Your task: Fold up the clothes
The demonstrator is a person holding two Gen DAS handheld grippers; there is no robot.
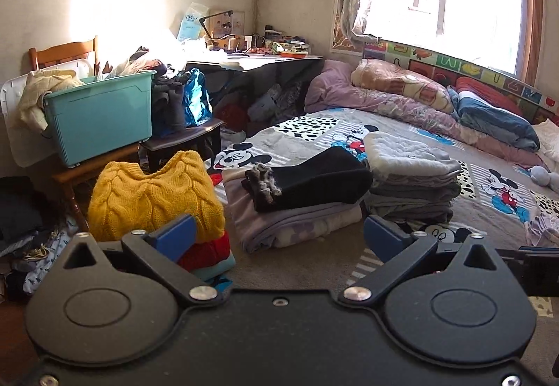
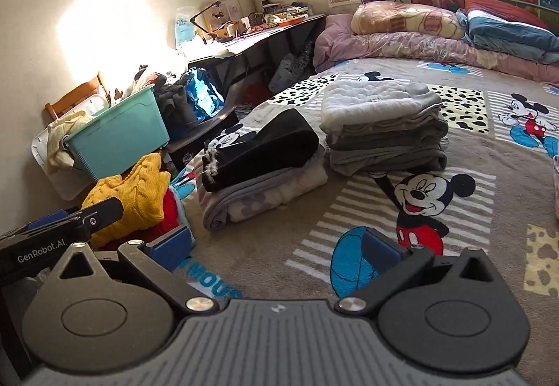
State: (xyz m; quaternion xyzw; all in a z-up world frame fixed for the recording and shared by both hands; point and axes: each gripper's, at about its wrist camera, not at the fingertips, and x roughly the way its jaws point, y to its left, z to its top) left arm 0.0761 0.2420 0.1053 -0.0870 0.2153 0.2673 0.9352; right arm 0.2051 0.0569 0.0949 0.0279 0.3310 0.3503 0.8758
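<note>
Folded clothes lie in three piles on the cartoon-print bedspread [image 2: 471,148]. A black garment with a fur trim [image 1: 311,183] [image 2: 260,150] tops the middle pile of grey and white pieces. To its right stands a taller grey stack with a white quilted top [image 1: 412,176] [image 2: 382,127]. A yellow cable-knit sweater [image 1: 153,197] [image 2: 136,197] sits on red and teal pieces at the bed's left edge. My left gripper [image 1: 277,234] is open and empty, held back from the piles. My right gripper [image 2: 276,248] is open too, with nothing between its blue pads. The left gripper's body [image 2: 59,228] shows at the right view's left edge.
A teal bin [image 1: 101,120] with a cream knit draped over its rim rests on a wooden chair at the left. A cluttered desk [image 1: 258,61] stands at the back. Rolled quilts and pillows [image 1: 401,95] line the wall under the window. Loose clothes [image 1: 31,239] lie on the floor.
</note>
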